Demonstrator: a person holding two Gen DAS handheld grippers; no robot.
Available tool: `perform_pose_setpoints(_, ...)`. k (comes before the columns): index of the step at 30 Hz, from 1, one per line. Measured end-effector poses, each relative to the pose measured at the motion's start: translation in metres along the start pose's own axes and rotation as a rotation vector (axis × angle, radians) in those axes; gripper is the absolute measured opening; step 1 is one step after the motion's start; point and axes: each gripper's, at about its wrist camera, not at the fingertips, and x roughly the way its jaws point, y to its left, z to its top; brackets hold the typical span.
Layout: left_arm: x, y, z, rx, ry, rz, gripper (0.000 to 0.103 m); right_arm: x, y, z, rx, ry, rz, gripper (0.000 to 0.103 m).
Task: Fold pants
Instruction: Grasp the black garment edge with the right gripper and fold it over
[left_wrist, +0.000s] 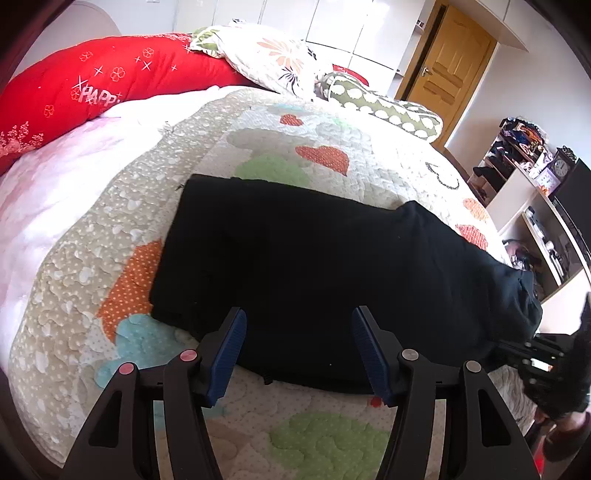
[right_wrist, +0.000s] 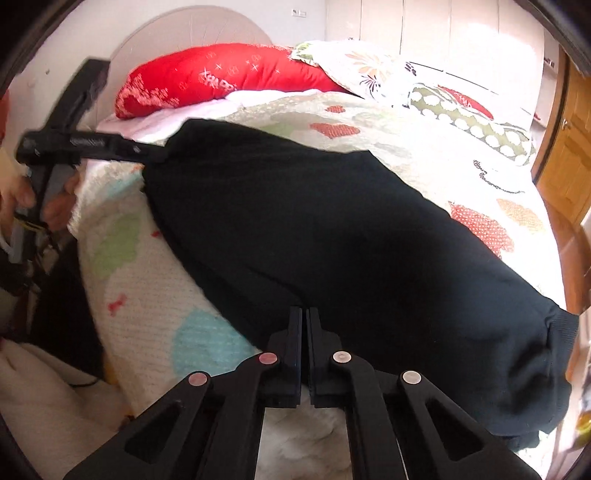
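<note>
Pants (left_wrist: 314, 266), black and already doubled leg on leg, lie lengthwise across the quilted bed (left_wrist: 122, 229), one end toward the red pillow (left_wrist: 110, 81) and the other hanging slightly off the bed's edge on the right side.

We have the left gripper (left_wrist: 297, 350) hovering at the near long edge, jaws released and wide apart, with nothing between the blue pads (left_wrist: 231, 350). The right gripper (right_wrist: 304, 350) has its jaws clenched together at the near edge of the dark cloth; whether a fold of fabric is pinched between them we cannot tell, since the pads and the cloth are equally dark.

We judge the step in hand to be the cross fold, bringing one end over to meet the other. To do it well, we should:

- lower the left jaws onto the near edge so that all layers are caught, not only the top one;
- take a matching hold at the same end with the right, so the end lifts level;
- carry it low and flat, keeping the cloth taut between the two holds;
- line up the edges before letting go.

Loose knit like this will likely sag and slide.
</note>
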Motion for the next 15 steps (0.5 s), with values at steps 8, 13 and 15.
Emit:
perform_pose_setpoints(8,0.008,0.010,0.000,-0.053,0.014,0.001,0.062,0.002,-0.005,-0.016,0.051,0.041,0.049,0.003)
perform_pose_setpoints(13,0.004,0.012,0.013,-0.049,-0.023,0.016,0.063,-0.020,-0.018,-0.009,0.184,-0.020,0.157,0.038)
perform_pose_setpoints(15,0.008,0.014,0.019,-0.059,-0.031,0.016,0.064,-0.028,-0.029,0.001,0.238,-0.087,0.129,0.045)
